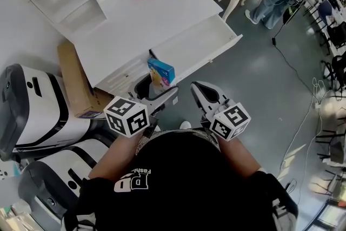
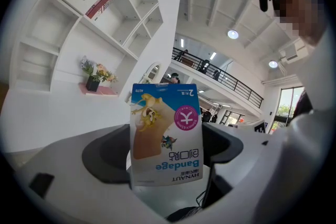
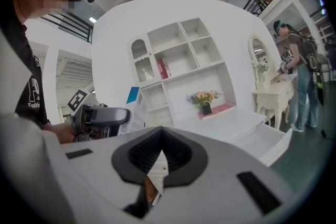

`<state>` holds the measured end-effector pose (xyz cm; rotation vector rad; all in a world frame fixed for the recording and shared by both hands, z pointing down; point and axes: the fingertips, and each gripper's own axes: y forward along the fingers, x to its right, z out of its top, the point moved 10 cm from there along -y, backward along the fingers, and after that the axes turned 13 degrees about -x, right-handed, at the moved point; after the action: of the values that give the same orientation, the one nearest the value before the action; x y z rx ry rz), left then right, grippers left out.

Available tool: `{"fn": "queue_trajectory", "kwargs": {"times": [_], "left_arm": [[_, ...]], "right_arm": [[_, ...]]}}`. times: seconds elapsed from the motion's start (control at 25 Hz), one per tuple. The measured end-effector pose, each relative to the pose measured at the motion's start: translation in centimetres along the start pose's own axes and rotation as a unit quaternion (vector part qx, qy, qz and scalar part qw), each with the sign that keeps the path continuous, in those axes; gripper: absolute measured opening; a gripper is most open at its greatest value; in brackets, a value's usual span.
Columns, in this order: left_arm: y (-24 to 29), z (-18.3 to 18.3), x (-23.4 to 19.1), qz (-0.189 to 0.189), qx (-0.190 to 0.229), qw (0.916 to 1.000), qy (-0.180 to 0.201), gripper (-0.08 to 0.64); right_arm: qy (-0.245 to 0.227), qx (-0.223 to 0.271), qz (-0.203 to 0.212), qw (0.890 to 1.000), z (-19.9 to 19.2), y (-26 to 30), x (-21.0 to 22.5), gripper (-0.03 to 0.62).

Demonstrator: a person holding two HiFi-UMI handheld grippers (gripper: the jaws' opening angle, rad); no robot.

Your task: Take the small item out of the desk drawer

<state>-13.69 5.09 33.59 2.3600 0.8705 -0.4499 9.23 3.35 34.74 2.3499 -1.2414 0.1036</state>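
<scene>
Our left gripper [image 1: 161,90] clamps the bandage pack [image 1: 160,73] upright, nearer us than the open drawer [image 1: 200,40]; our right gripper [image 1: 197,89] is closed.

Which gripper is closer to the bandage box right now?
Left. The left gripper has the bandage box clamped between its fingers; the right gripper sits to the box's right, not touching it.

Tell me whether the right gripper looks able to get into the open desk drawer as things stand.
Probably yes. The drawer stands pulled out ahead of the right gripper, with nothing visible between them. The left gripper, holding the bandage packet, sits off to the side. The right jaws are together.
</scene>
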Motion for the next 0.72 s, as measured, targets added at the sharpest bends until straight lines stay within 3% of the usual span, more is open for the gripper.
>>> {"fn": "queue_trajectory", "kwargs": {"times": [0.72], "left_arm": [[-1.7, 0.0, -1.6, -0.014, -0.005, 0.9999, 0.001, 0.419]], "right_arm": [[0.003, -0.002, -0.011, 1.000, 0.1, 1.5, -1.8, 0.008]]}}
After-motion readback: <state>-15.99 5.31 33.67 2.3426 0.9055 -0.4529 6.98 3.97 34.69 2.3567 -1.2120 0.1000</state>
